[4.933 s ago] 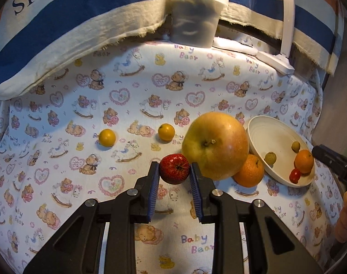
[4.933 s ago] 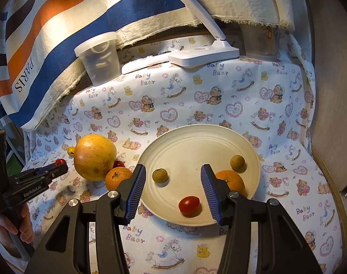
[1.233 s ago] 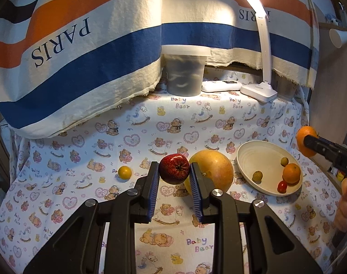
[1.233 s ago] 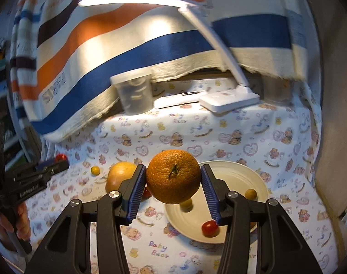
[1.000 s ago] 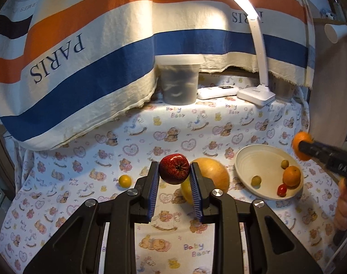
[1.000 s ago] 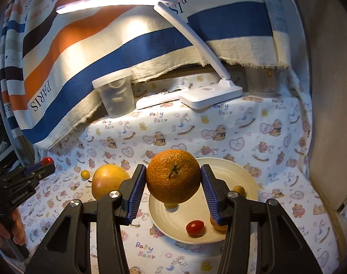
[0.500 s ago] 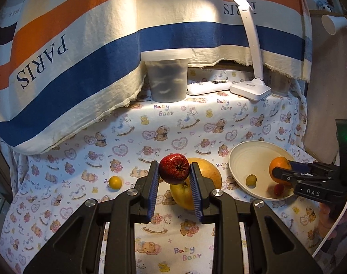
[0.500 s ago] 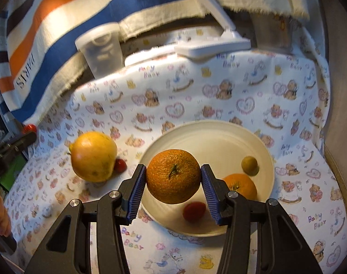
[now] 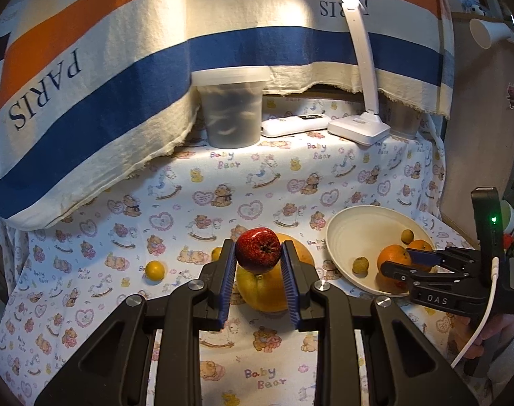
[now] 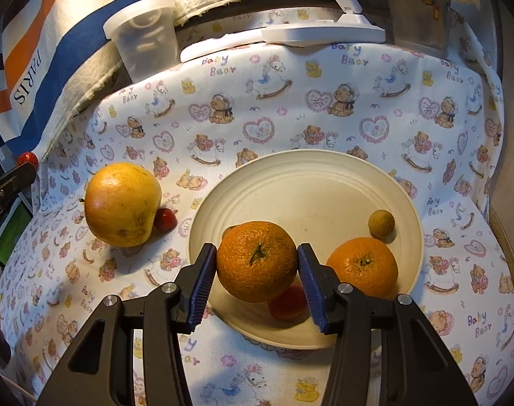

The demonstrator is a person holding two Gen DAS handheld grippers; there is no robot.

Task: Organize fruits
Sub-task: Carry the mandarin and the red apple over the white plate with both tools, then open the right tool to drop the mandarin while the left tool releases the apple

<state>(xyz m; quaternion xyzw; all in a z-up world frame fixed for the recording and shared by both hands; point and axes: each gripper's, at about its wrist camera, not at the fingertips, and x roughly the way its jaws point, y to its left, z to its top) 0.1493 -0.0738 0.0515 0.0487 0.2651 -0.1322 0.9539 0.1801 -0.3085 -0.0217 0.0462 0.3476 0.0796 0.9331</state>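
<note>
Right wrist view now looks steeply down on the cream plate [image 10: 365,182], where a second ago it faced the striped PARIS towel [image 10: 54,27] and the lamp; the right gripper [image 10: 257,267] has come down over the plate's 7 o'clock rim, its blue pads pinching a mandarin orange [image 10: 257,265]. In the left wrist view that gripper [image 9: 397,265], earlier raised at 3 o'clock, sits low at the plate's [image 9: 355,223] near edge with the mandarin [image 9: 394,258]. The left gripper [image 9: 258,267] holds as before, pads clamped on a small red apple [image 9: 258,250].

Largest around them is the Baby Bear tablecloth [image 10: 291,108], then the towel at 10 o'clock, the white desk lamp base [image 10: 324,34] and a lidded clear tub [image 10: 145,37] at 12. A big yellow pomelo-like fruit [image 10: 123,204] lies on the cloth at the plate's 9 o'clock, a small red fruit [image 10: 165,219] touching it. On the plate sit a second orange [image 10: 362,267], a cherry tomato [image 10: 287,304] partly hidden under the held mandarin, and a small olive-brown fruit [image 10: 381,223] at 3 o'clock. A little yellow fruit [image 9: 154,269] lies apart on the cloth.
</note>
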